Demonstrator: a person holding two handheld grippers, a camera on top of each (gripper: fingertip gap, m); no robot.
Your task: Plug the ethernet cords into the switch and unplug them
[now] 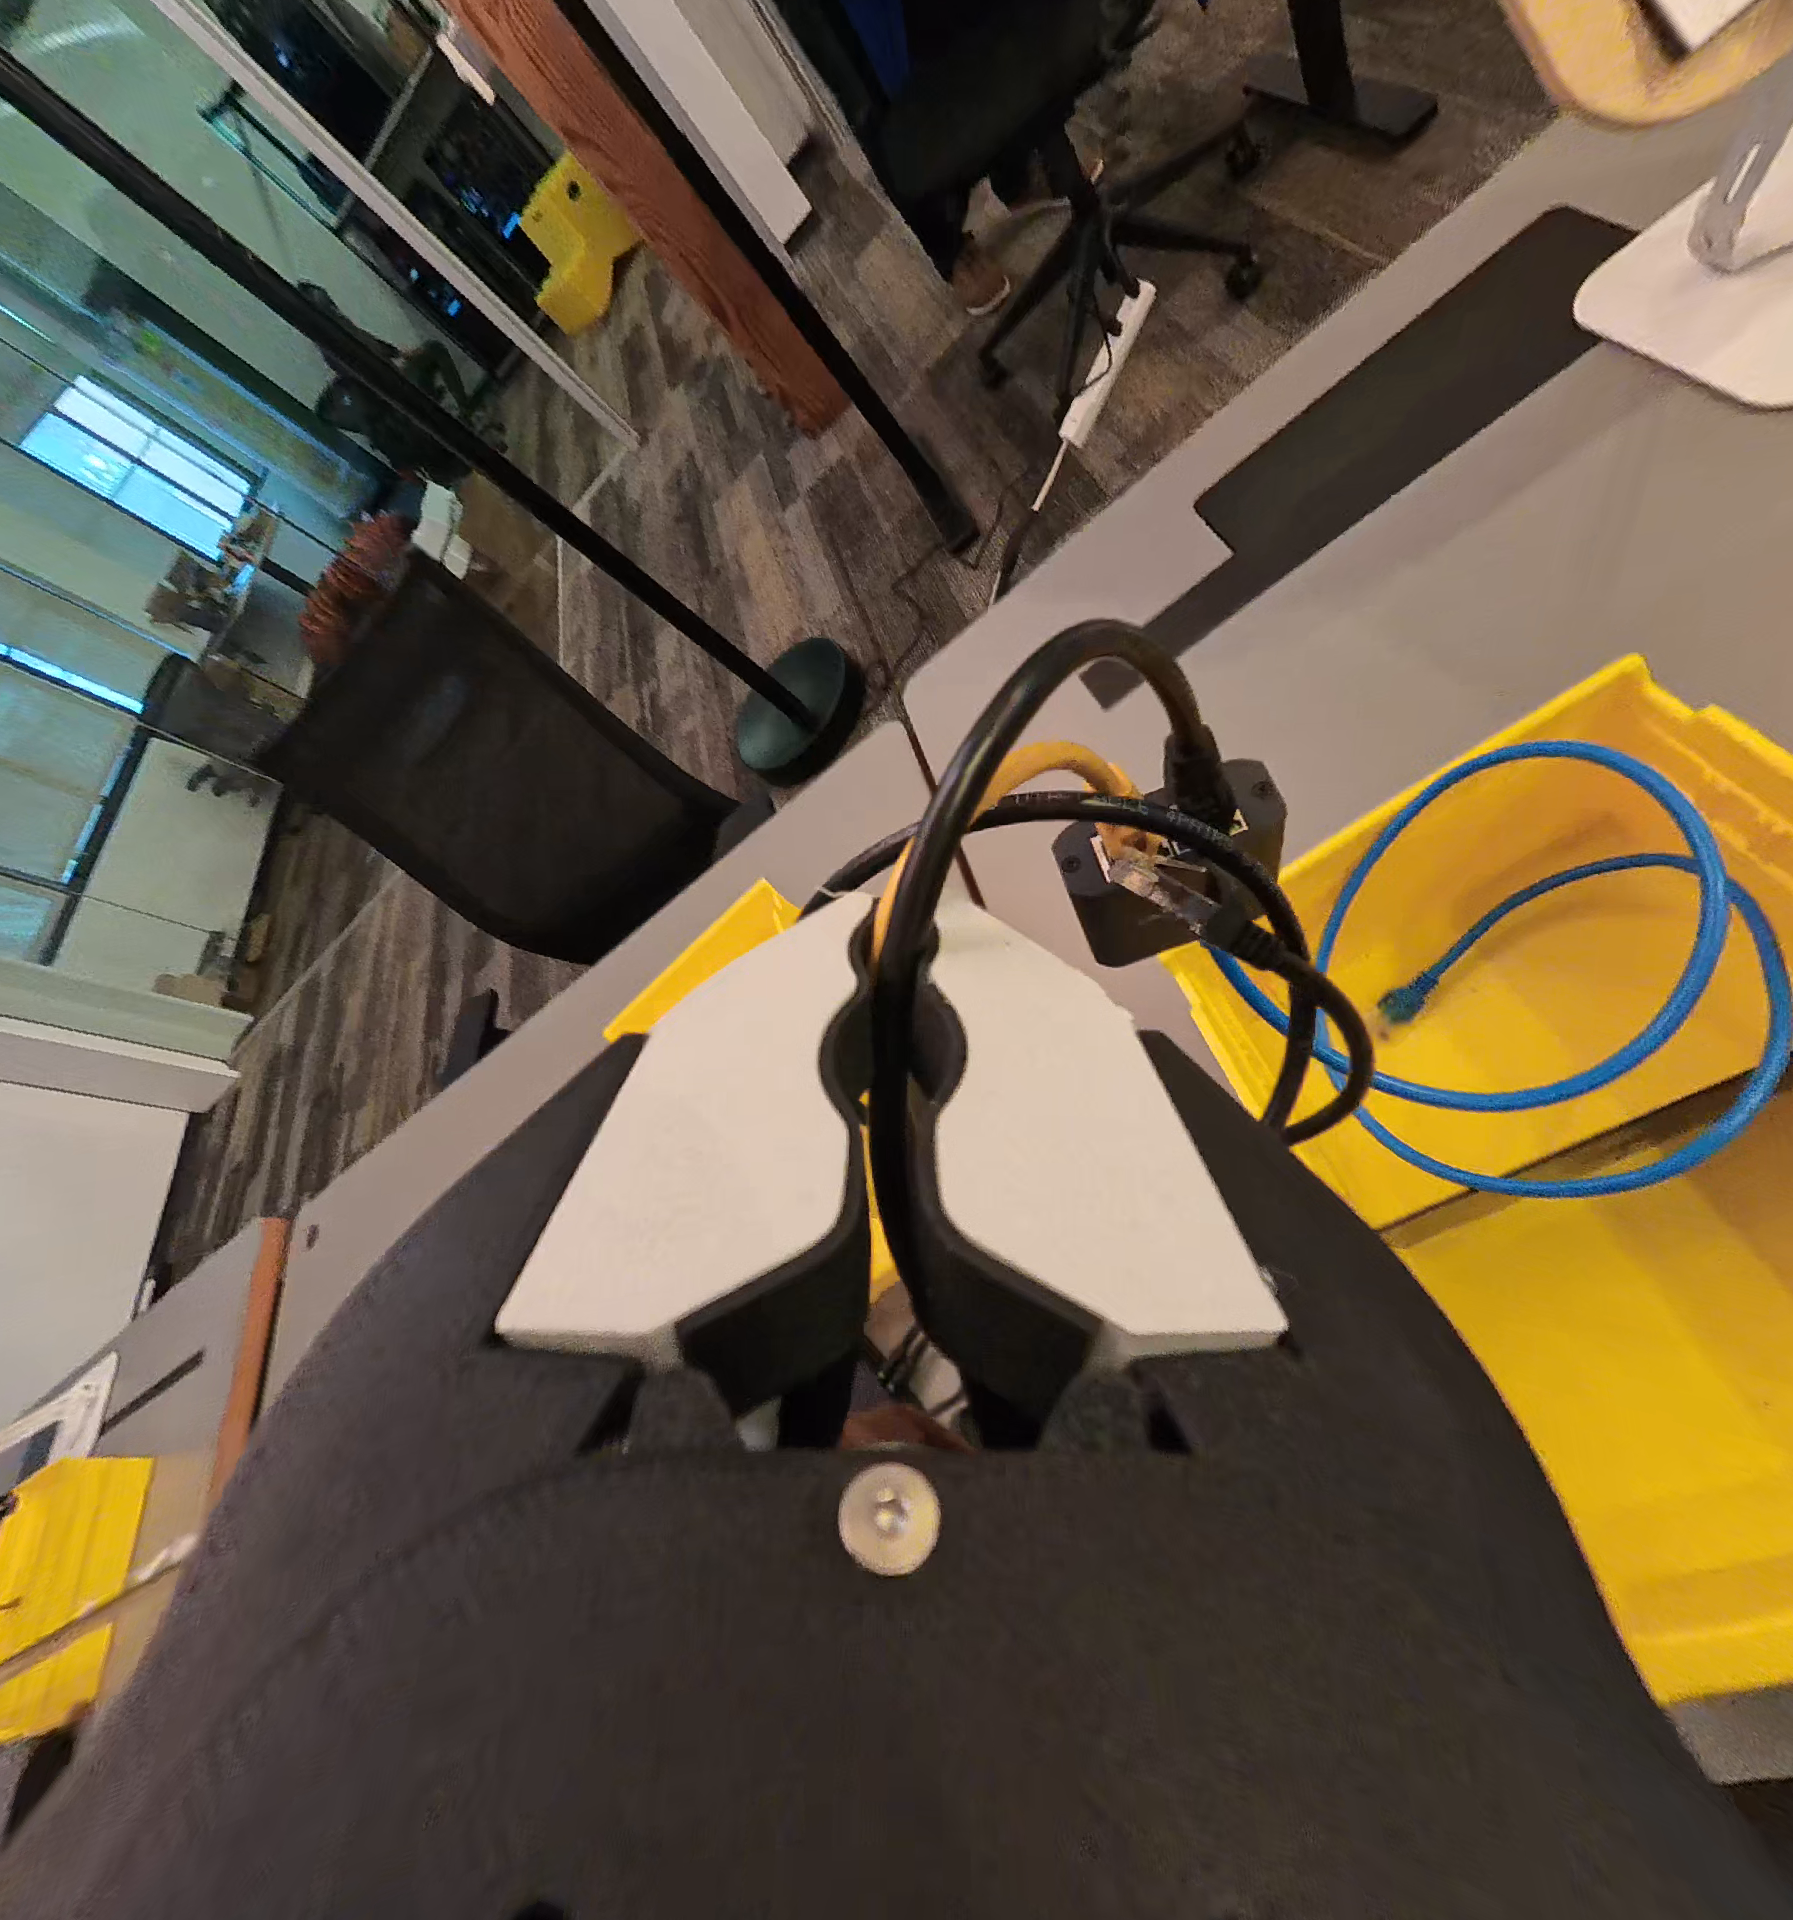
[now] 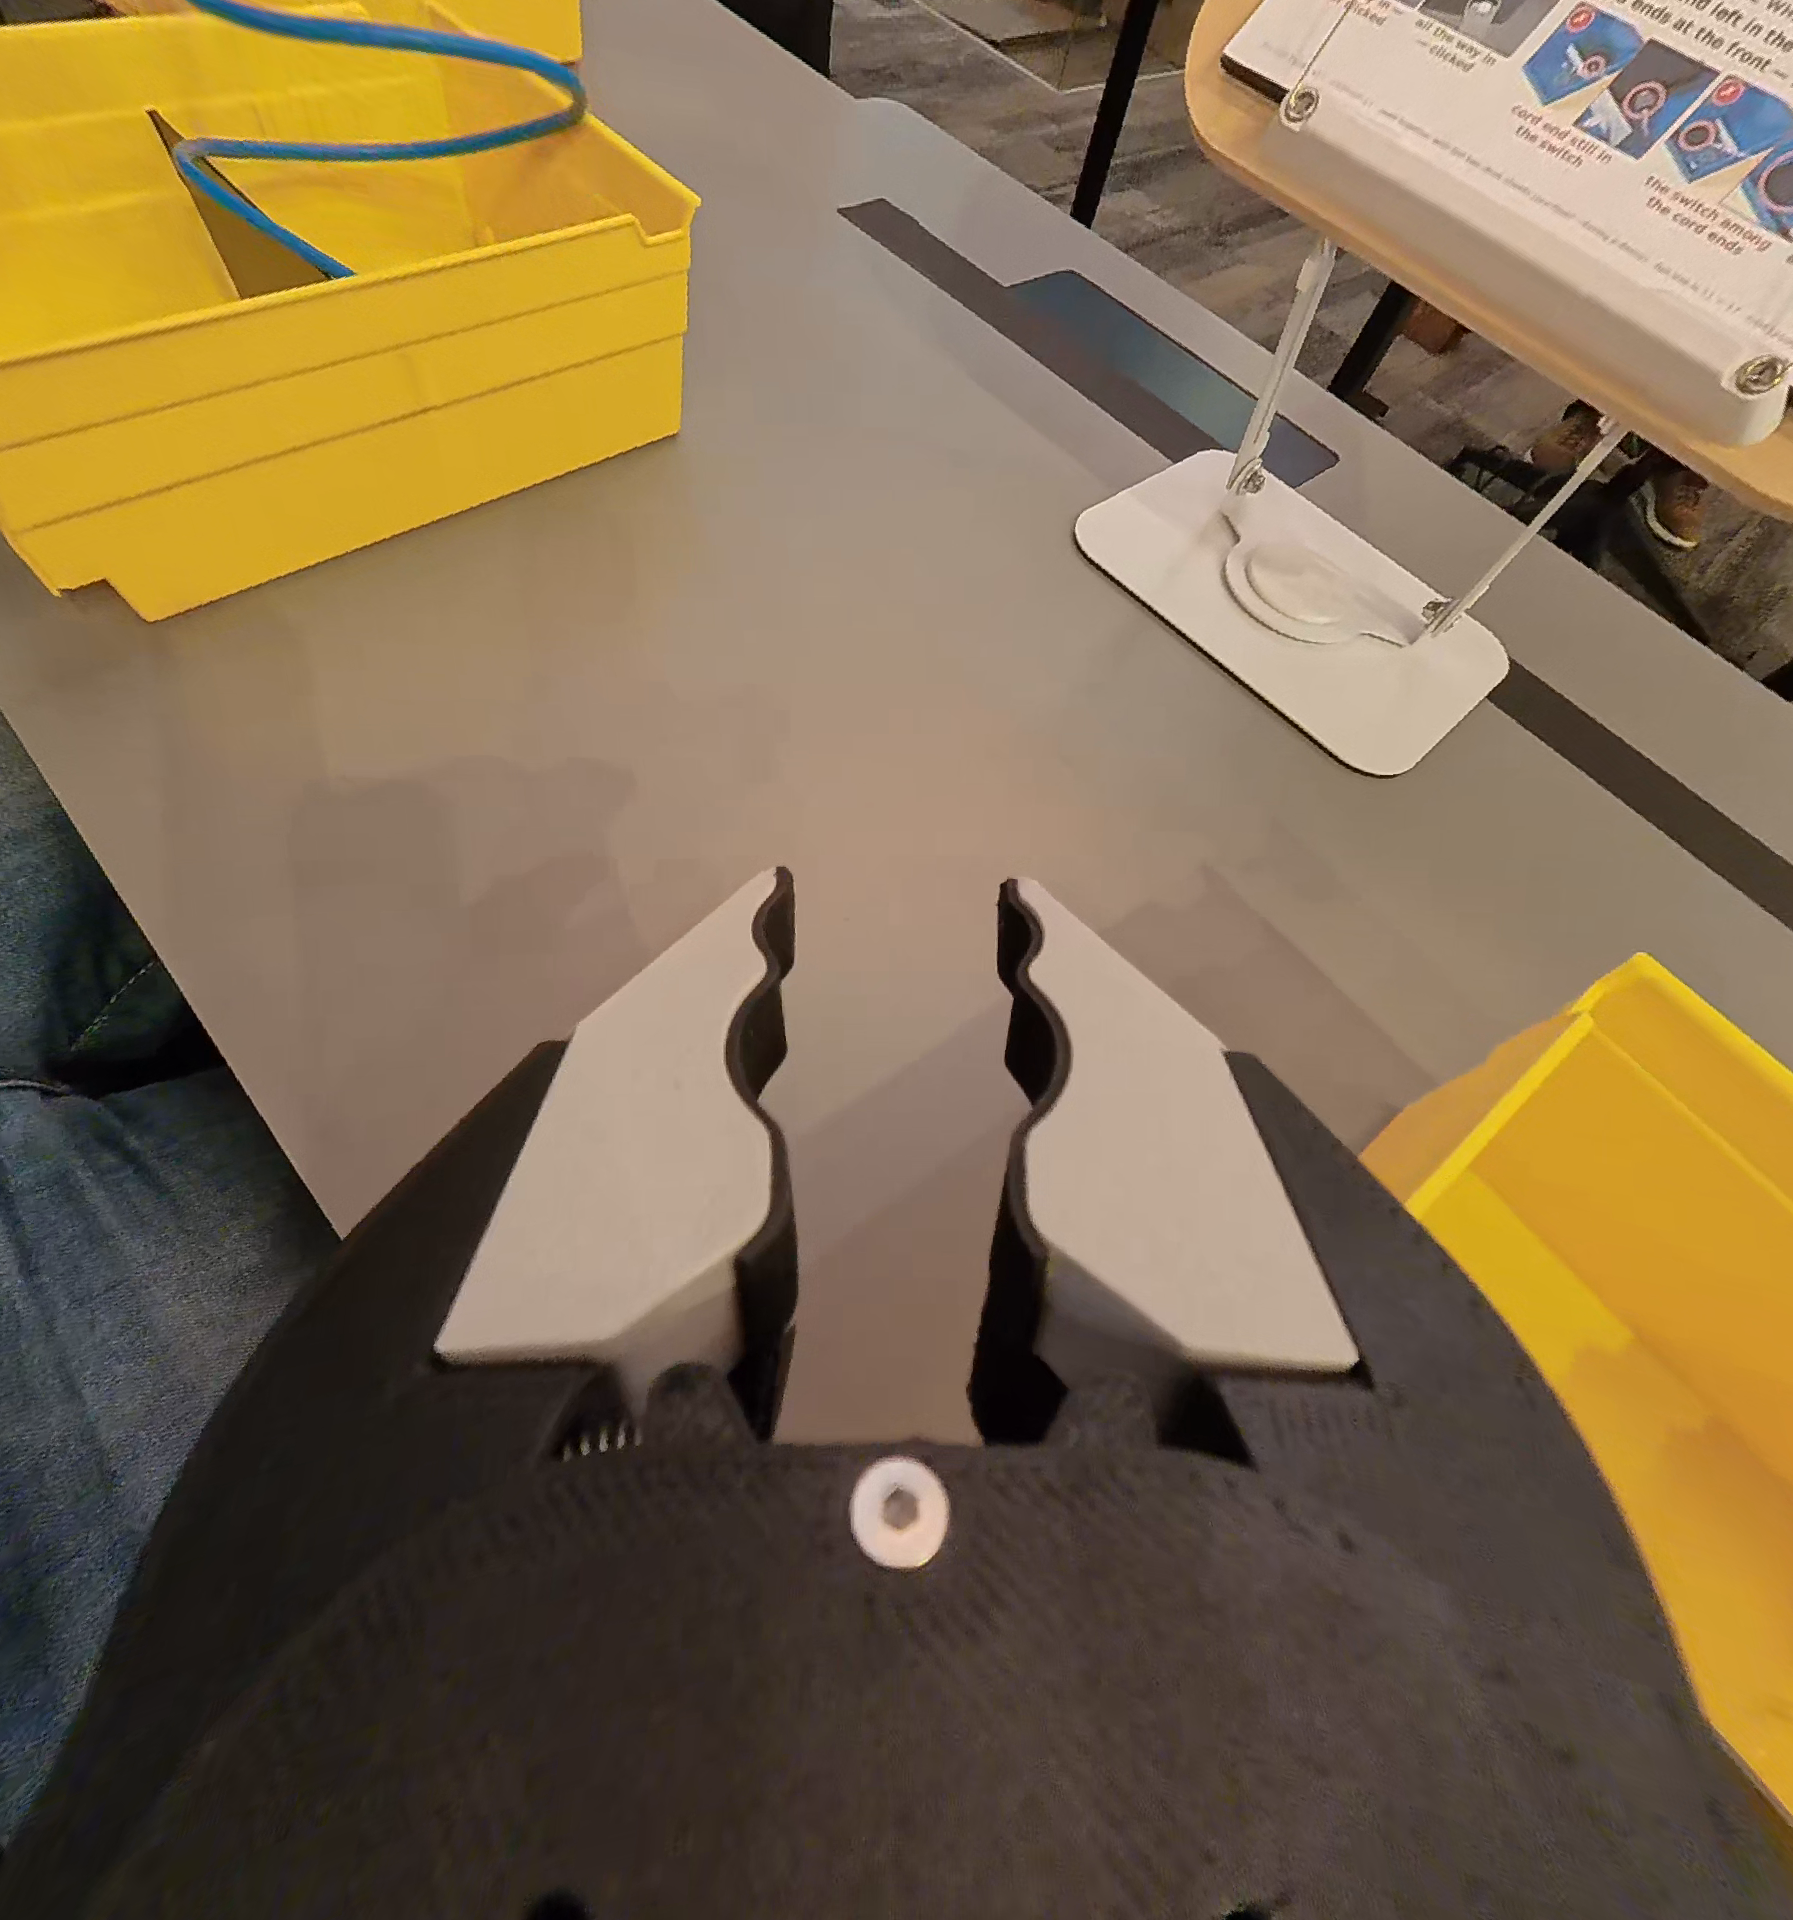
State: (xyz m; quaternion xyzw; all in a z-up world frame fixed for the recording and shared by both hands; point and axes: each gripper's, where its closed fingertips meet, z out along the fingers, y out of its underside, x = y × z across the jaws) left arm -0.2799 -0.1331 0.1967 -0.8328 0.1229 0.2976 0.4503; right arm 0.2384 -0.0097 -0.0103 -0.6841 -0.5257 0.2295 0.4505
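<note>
— While clamped in the left hand-held gripper, black cord and yellow cord dangling the switch above the desk?

— Yes. Right hand-held gripper parted, empty, low over desk. Better to set switch down, then pinch each plug near its latch.

A white stand holding a printed sheet rests on the grey table beside yellow bins.
</note>
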